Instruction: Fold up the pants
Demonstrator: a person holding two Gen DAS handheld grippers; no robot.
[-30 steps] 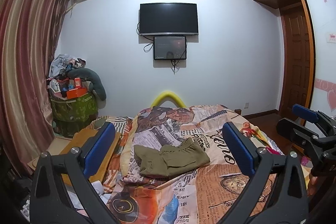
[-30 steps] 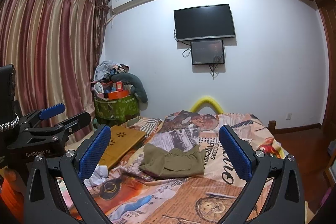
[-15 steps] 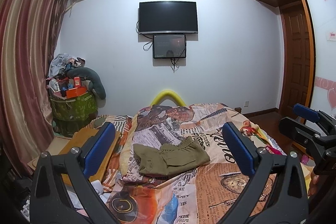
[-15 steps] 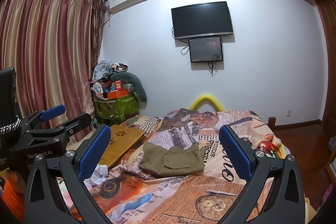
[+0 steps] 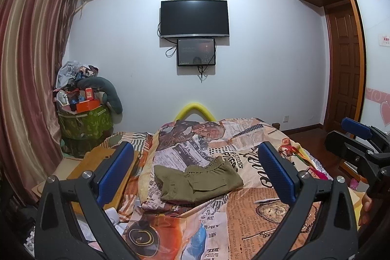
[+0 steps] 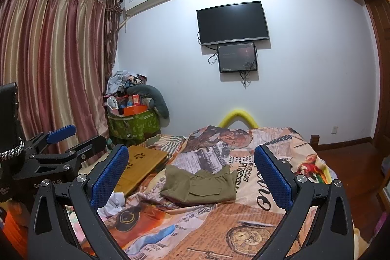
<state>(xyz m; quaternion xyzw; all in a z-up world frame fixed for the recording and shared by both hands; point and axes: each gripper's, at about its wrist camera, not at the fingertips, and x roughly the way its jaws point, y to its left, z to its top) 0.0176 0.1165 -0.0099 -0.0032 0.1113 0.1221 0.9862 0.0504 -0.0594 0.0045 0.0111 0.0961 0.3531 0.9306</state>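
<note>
Olive green pants [image 5: 198, 180] lie folded into a compact bundle on the printed bedspread [image 5: 243, 216], elastic waistband toward the far side. In the right wrist view the same pants [image 6: 201, 183] rest mid-bed. My left gripper [image 5: 195, 167] is held well back from the pants, open, nothing between its blue pads. My right gripper [image 6: 191, 168] is likewise open and empty, raised above the near part of the bed. Each gripper shows at the edge of the other's view: the right gripper [image 5: 360, 145] on the right, the left gripper [image 6: 58, 150] on the left.
A wooden lap desk [image 6: 139, 165] lies on the bed's left side, with a crumpled white cloth [image 6: 113, 204] near it. A green bin piled with clutter [image 5: 84, 113] stands by the curtains [image 5: 26, 79]. A television [image 5: 194, 18] hangs on the far wall; a wooden door [image 5: 346, 70] is at right.
Both views have tilted very slightly, with the wall and television sitting a little higher in frame. The pants have not moved and both grippers stay open.
</note>
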